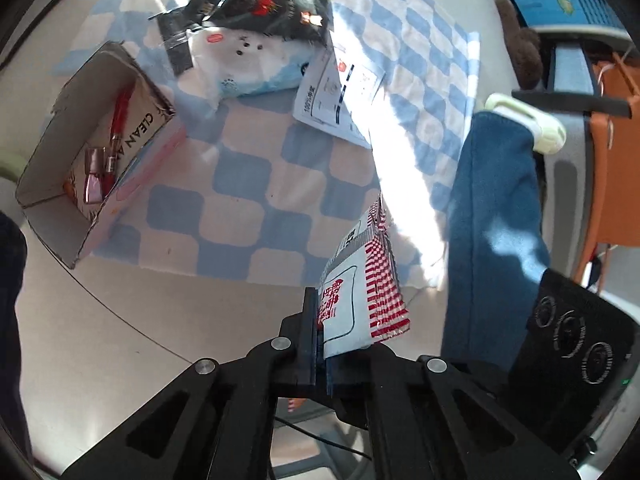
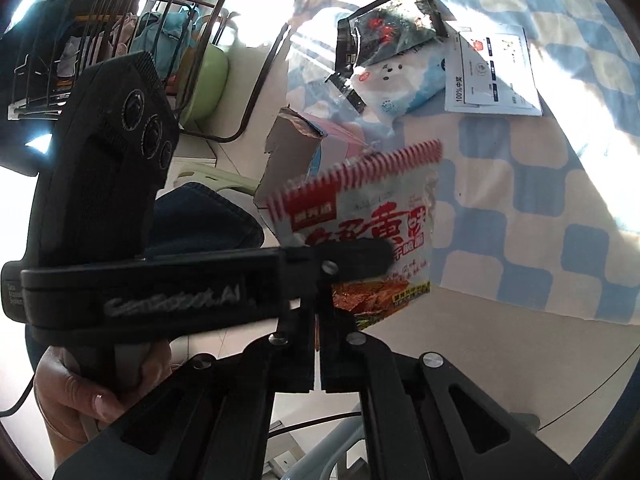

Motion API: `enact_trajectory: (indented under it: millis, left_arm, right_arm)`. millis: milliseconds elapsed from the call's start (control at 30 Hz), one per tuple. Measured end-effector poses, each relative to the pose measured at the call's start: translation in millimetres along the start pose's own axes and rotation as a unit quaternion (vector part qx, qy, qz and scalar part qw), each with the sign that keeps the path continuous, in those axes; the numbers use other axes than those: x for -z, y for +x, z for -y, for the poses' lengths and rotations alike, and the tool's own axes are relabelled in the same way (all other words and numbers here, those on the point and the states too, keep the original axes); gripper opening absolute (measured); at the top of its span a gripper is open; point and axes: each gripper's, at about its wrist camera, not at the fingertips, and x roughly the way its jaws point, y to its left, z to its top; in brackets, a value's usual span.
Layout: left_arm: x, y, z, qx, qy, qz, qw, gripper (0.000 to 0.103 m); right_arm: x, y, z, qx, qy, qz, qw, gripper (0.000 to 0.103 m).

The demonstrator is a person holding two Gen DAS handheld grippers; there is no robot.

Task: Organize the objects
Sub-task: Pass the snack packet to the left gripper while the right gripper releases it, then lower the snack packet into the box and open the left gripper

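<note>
Left tongs grasp the snack packet; right tongs, clenched, appear only rightward.

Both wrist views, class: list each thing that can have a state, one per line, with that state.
Left hand-held gripper: shut on the snack packet.
Right hand-held gripper: shut, pinching the packet's lower edge.
Snack packet: held in the air, sealed.
Cardboard box: open, red items inside.
Black pouch: lying on the white pack.
White pack: lying on the checked cloth.
</note>
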Motion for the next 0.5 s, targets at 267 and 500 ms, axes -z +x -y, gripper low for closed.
enact_trajectory:
  millis: [267, 500]
  left_arm:
    - [12, -99, -50, -0.074, -0.079, 0.198, 0.9743, 0.0]
    - [33, -116, -88, -0.118, -0.151, 0.233, 0.9532, 0.0]
  right_arm:
    - [6, 21, 34, 0.06, 0.043, -0.039, 0.997, 0.059]
    - [12, 41, 121, 0.2, 0.183, -0.077, 0.959, 0.074]
